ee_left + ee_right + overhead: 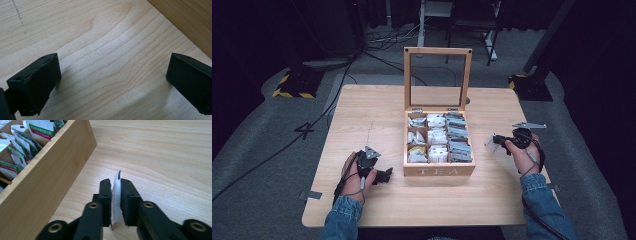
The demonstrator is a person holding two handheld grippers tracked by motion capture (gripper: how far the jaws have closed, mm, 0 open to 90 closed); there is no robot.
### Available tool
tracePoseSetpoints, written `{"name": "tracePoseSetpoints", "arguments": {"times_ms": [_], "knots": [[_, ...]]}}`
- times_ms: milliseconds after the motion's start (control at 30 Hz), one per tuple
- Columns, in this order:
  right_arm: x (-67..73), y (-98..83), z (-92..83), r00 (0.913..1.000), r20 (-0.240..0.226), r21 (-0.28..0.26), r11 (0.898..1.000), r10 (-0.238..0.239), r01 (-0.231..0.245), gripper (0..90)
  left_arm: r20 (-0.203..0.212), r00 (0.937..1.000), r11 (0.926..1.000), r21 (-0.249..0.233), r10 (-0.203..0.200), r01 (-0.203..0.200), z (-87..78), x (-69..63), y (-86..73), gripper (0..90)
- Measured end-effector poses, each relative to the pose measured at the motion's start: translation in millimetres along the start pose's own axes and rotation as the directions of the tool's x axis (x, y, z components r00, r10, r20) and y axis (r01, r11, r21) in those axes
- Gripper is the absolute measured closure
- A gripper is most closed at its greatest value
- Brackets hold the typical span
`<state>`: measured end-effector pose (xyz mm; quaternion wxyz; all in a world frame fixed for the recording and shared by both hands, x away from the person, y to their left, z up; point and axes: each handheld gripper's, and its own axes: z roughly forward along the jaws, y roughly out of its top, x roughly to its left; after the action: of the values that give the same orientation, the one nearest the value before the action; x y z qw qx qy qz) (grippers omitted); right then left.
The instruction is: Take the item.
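- A wooden tea box (439, 170) marked "TEA" sits mid-surface with its glass-paned lid (438, 77) standing upright at the 12 o'clock side.
- Its compartments run in three columns: white sachets (437, 136) fill the left and middle ones, and grey packets (458, 140) are stacked in the right column; in the right gripper view, sachets with green and pink print (40, 130) stand on edge inside.
- The right tool (115, 202) is pinching a thin white tea sachet (116, 200) edge-on between its jaws, held just above the surface at the box's 3 o'clock side, apart from its wall.
- In the high view that sachet (490, 145) pokes toward the box from the right tool (497, 141).
- The left tool (384, 175) rests at the box's 8 o'clock corner, jaws spread wide over bare wood, nothing between them.
- The light wooden surface (377, 110) carries nothing else; cables lie on the floor beyond it.
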<state>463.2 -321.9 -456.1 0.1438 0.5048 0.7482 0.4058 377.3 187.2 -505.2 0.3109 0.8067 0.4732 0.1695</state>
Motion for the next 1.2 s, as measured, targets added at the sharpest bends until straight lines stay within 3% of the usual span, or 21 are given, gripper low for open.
{"name": "tracePoseSetpoints", "arguments": {"times_ms": [167, 233, 367, 600, 867, 900, 1067, 1200], "knots": [[-5.5, -1.6, 1.7, 0.9997, -0.001, 0.0, 1.0, 0.026, -0.026, 63.0, 0.0, 1.0, 1.0, 0.0, 0.0, 0.0, 0.0, 0.0, 0.0, 0.1], [-8.7, -2.2, 2.5, 0.9996, 0.013, -0.024, 0.999, 0.024, -0.024, 55.8, 0.0, 1.0, 1.0, 0.0, 0.0, 0.0, 0.0, 0.0, 0.0, 0.0], [-14.8, -1.4, -1.9, 0.9987, 0.045, -0.058, 0.998, 0.022, -0.019, 49.6, 0.0, 1.0, 1.0, 0.0, 0.0, 0.0, 0.0, 0.0, 0.0, 0.0], [-18.4, -1.1, -8.4, 0.9979, 0.064, -0.077, 0.997, 0.016, -0.011, 46.7, 0.0, 1.0, 1.0, 0.0, 0.0, 0.0, 0.0, 0.0, 0.0, 0.0], [-11.1, -1.3, -26.7, 0.9995, 0.008, -0.113, 0.993, -0.03, 0.031, 42.7, 0.001, 1.0, 1.0, -0.003, -0.003, 0.003, -1.4, -0.6, -2.1, 0.1], [-7.4, -2.2, -34.1, 0.9984, 0.0, -0.119, 0.991, -0.056, 0.056, 41.7, 0.001, 1.0, 1.0, -0.004, -0.006, 0.006, -1.7, -0.9, -2.6, 0.2], [-0.8, -5.0, -44.7, 0.997, -0.024, -0.117, 0.991, -0.074, 0.071, 40.8, -0.002, 1.0, 1.0, -0.003, -0.003, 0.003, -2.2, -0.7, -2.9, 0.2], [8.7, -9.7, -55.8, 0.9921, -0.049, -0.11, 0.988, -0.115, 0.109, 40.4, 0.003, 1.0, 1.0, -0.003, -0.006, 0.006, -1.8, -0.7, -2.7, 0.1]]}}
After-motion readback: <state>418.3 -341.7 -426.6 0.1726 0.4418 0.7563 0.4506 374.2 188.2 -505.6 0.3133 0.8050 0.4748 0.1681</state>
